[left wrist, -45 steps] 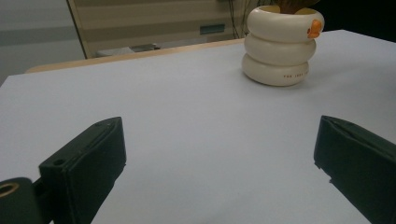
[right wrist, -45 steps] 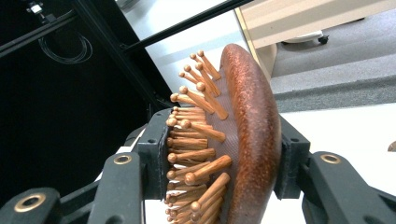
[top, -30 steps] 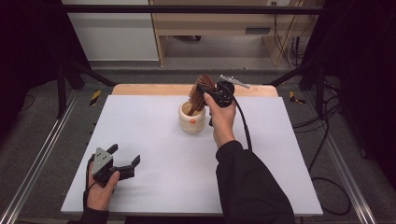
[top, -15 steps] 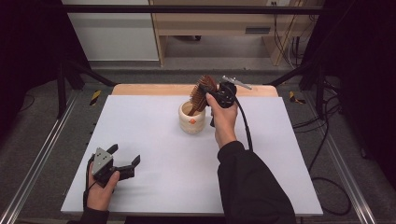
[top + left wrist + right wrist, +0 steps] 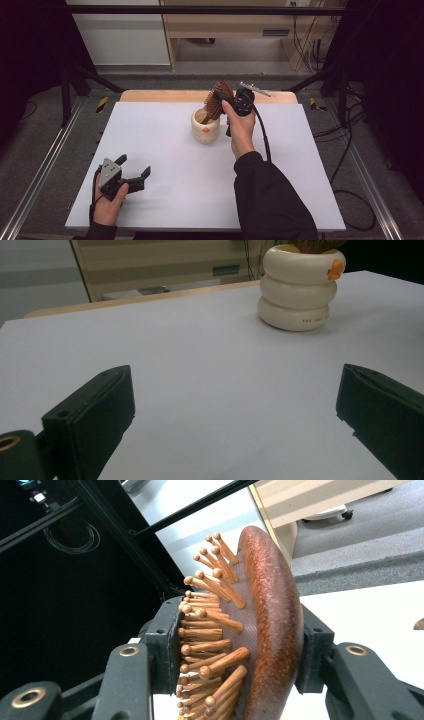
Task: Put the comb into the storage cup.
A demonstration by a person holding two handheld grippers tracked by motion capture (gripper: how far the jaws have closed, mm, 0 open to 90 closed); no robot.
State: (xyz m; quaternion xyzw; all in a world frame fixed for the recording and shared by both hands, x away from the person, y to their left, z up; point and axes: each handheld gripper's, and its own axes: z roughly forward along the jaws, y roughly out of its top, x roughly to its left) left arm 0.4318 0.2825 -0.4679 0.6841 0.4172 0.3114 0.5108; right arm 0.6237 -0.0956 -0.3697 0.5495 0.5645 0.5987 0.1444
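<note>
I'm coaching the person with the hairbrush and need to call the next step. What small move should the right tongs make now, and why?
Probably ease the wooden hairbrush straight down, then open. The right tongs clamp its head, its lower end is already inside the cream holder, and the left tongs rest open, far away.

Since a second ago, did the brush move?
No. In the high view the brush sits in the cream cup as before, with the right gripper clamped on it.
</note>
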